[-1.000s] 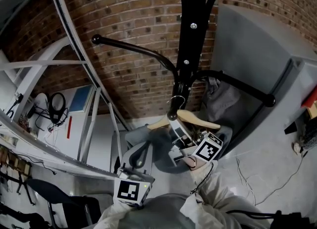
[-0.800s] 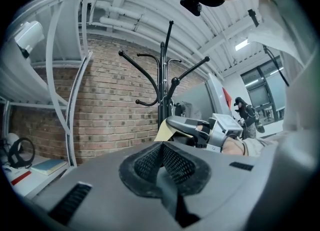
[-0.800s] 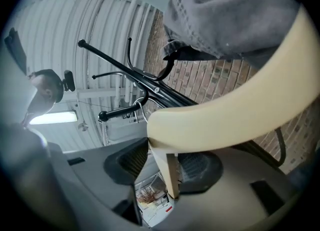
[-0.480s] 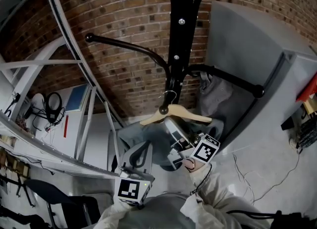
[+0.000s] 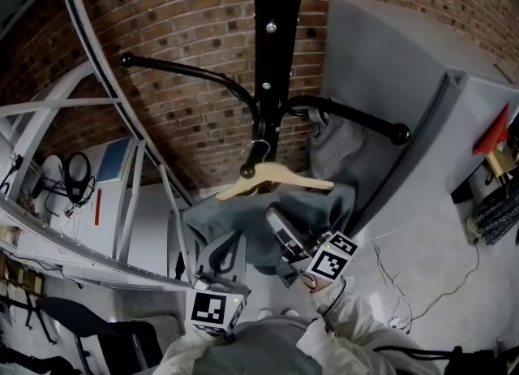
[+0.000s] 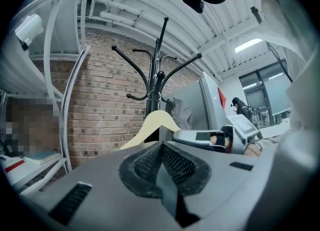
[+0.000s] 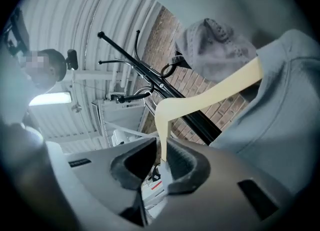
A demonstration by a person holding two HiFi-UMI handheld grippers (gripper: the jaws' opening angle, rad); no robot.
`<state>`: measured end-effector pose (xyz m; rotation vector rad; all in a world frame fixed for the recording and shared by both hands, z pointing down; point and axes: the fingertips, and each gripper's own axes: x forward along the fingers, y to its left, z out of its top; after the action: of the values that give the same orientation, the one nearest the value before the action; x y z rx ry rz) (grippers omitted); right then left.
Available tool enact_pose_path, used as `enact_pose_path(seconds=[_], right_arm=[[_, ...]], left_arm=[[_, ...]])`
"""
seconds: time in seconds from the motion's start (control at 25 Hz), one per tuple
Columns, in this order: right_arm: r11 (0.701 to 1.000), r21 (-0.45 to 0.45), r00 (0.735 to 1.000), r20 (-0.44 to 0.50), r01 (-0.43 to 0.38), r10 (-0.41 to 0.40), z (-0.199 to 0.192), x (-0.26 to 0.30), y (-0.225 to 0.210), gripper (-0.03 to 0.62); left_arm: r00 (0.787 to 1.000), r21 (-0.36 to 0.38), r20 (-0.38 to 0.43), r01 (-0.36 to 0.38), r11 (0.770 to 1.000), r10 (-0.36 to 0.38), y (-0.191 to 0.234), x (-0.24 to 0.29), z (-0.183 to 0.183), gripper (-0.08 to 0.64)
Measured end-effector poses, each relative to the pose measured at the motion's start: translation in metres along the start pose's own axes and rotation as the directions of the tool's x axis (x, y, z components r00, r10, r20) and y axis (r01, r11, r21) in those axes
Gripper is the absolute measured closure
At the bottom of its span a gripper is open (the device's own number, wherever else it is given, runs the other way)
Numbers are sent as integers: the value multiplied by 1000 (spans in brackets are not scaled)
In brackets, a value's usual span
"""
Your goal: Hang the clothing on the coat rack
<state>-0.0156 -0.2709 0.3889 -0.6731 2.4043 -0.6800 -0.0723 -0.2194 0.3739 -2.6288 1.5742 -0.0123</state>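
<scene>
A black coat rack (image 5: 272, 40) stands against the brick wall. A wooden hanger (image 5: 280, 177) carries a grey garment (image 5: 235, 223), and its metal hook (image 5: 258, 150) is close to the pole, below the rack's lower arms. I cannot tell if the hook rests on anything. My right gripper (image 5: 284, 227) is just under the hanger. In the right gripper view its jaws (image 7: 161, 157) are closing on the hanger's end (image 7: 162, 140), with both pads against the wood. My left gripper (image 5: 227, 247) is lower left by the cloth, and its pads (image 6: 161, 160) meet with nothing between them.
A second grey garment (image 5: 336, 142) hangs on the rack's right lower arm (image 5: 365, 126). A tall grey cabinet (image 5: 405, 65) stands to the right. White metal framing (image 5: 97, 122) runs along the left. Thin cables (image 5: 405, 292) lie on the floor.
The head view has swung, so the rack and hanger sit further left. The right gripper has dropped a little below the hanger. The garment hangs wider.
</scene>
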Motion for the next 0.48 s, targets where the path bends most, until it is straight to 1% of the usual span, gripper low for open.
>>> enact_pose_path(seconds=[0.16, 0.24, 0.32, 0.48], right_arm=[[994, -99, 998, -24, 50, -52, 2, -14, 4, 537], [984, -166, 996, -44, 68, -76, 2, -21, 10, 553], [970, -230, 993, -66, 79, -96, 2, -27, 16, 559], [951, -293, 987, -88, 102, -133, 2, -37, 22, 566]], left_arm=[[1000, -8, -21, -1, 1000, 1, -5, 3, -8, 551], [999, -8, -39, -7, 1000, 6, -5, 3, -20, 551], [999, -8, -34, 1, 1000, -2, -7, 4, -24, 551], [999, -16, -43, 2, 1000, -2, -12, 7, -23, 551]])
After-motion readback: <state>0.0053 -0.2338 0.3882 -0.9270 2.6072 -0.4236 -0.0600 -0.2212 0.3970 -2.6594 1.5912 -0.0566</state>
